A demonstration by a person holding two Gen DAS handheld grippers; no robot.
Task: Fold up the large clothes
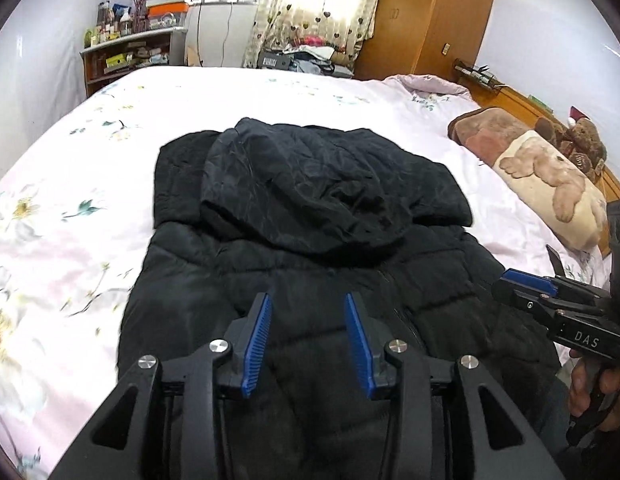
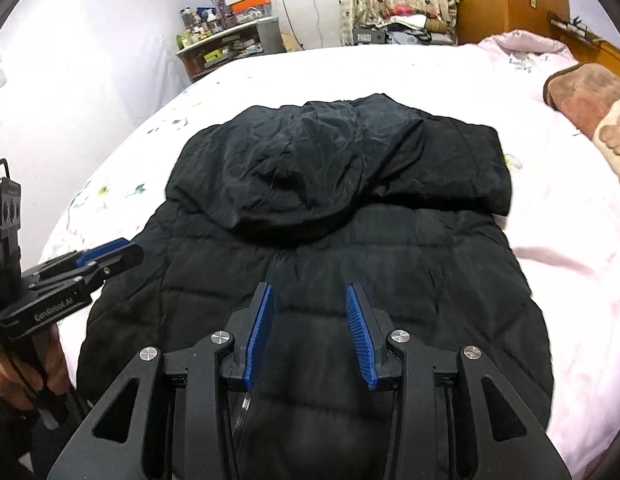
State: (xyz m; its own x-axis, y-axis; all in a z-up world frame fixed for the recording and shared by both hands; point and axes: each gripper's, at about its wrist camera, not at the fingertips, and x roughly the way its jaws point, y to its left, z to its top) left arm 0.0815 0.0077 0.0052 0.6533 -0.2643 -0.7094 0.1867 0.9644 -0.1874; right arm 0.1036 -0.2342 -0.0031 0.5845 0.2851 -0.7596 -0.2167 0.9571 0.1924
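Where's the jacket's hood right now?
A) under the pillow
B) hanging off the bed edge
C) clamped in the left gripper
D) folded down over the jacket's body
D: the hood lies flat on the jacket, well inside the bed, and both grippers' jaws are open with nothing between them.

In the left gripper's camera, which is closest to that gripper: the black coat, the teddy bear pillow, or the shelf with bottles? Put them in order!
1. Black coat, directly under the left gripper.
2. Teddy bear pillow, off to the right on the bed.
3. Shelf with bottles, far left, past the bed.
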